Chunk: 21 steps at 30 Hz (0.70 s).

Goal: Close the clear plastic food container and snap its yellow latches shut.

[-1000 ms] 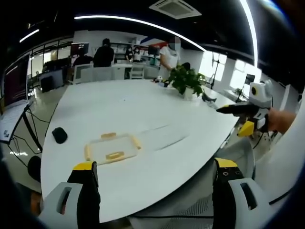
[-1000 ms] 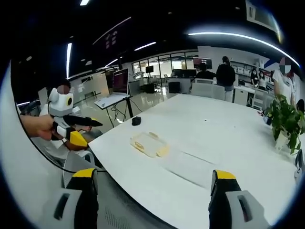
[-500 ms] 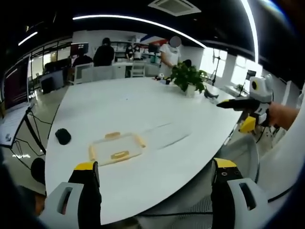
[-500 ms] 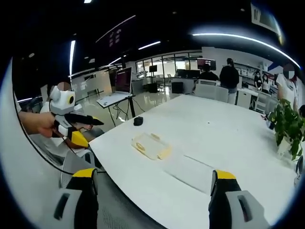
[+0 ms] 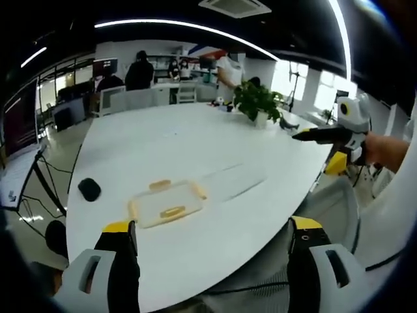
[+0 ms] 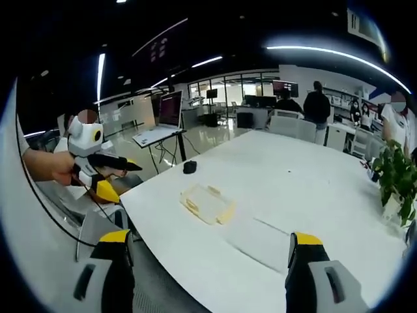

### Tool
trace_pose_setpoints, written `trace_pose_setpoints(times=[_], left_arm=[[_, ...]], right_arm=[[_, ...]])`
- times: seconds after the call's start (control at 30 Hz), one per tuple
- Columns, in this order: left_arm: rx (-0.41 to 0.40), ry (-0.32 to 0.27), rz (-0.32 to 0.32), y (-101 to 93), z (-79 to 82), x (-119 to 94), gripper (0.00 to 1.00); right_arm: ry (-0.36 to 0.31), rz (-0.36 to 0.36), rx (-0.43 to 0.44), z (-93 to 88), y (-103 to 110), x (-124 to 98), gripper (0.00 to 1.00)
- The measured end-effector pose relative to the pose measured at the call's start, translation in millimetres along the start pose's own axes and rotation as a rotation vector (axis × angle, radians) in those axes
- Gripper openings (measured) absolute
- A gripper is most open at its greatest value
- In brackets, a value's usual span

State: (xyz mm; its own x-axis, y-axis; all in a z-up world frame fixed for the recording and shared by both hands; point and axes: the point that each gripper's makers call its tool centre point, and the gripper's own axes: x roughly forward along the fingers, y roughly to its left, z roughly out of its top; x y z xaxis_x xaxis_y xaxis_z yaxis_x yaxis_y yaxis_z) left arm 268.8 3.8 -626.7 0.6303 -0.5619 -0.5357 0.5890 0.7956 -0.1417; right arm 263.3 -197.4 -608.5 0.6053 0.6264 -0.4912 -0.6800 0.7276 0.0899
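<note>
Both my grippers, left (image 5: pixel 208 261) and right (image 6: pixel 207 267), hang spread and empty, short of the table (image 5: pixel 195 140) edge. The container (image 5: pixel 166 203) lies ahead near that edge, long axis across the left jaws; left looks nearer.

I'm looking at a big open office: huge white table (image 5: pixel 195 150) with a potted plant (image 5: pixel 256 103), long curved ceiling lights (image 5: pixel 189 27), bright windows (image 5: pixel 324 98), desks with monitors (image 6: pixel 171 108), shiny floor (image 6: pixel 208 135), people standing around (image 5: pixel 139 70).
</note>
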Motion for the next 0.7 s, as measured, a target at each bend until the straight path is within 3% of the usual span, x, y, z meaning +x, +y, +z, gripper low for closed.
trace_pose_setpoints(times=[0.57,0.7], left_arm=[[0.055,0.018,-0.007,21.0,5.9,6,0.94],[0.061,0.024,-0.045,23.1,6.2,8,0.92]], right_arm=[[0.025,0.033,-0.059,10.5,-2,27,0.99],[0.024,0.059,-0.084,13.4,2,38,0.99]])
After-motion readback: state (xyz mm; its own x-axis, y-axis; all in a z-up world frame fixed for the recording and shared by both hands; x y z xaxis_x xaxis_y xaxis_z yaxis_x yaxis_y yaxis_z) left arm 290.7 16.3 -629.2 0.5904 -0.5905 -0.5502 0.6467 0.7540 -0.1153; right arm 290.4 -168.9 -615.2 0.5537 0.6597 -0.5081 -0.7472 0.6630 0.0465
